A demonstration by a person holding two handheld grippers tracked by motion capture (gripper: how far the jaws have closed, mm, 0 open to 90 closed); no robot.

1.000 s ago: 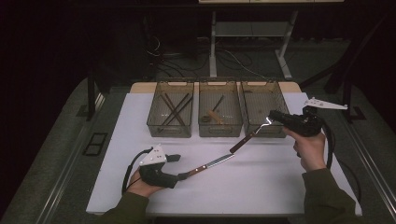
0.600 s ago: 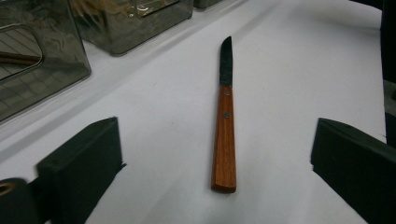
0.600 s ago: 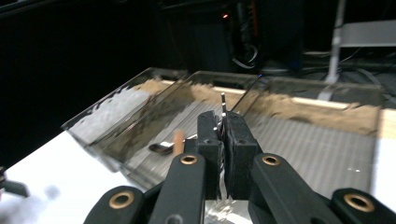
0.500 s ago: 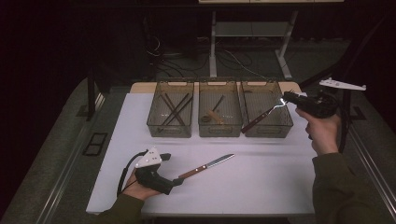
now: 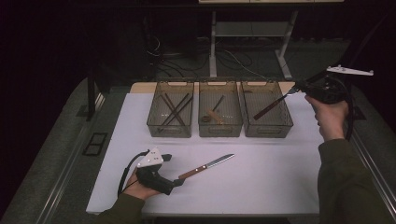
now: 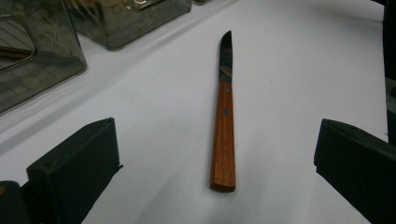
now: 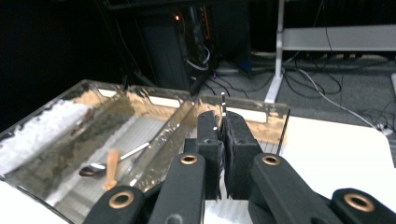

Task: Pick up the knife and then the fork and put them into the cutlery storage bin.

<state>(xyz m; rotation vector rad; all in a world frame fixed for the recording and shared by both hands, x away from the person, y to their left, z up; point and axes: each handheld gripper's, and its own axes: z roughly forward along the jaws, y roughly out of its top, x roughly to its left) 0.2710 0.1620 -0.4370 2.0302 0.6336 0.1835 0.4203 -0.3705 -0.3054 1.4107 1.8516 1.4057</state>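
Your right gripper (image 5: pixel 295 88) is clamped on the metal end of a brown-handled piece of cutlery (image 5: pixel 268 107) and holds it slanting over the right-hand clear plastic bin (image 5: pixel 266 126), handle end lowest. In the right gripper view a thin metal sliver stands up between the closed jaws; whether it is a knife or a fork, you cannot tell from here. Bring the handle down inside the bin walls before you let go, and lay it lengthwise so it does not catch the rim.

Your left gripper (image 5: pixel 177 182) rests on the white table (image 5: pixel 280 186) with its jaws wide apart, having just opened. The wooden-handled table knife (image 6: pixel 224 126) lies flat between them, untouched, its blade pointing towards the bins. Keep that hand still until the right one is done.
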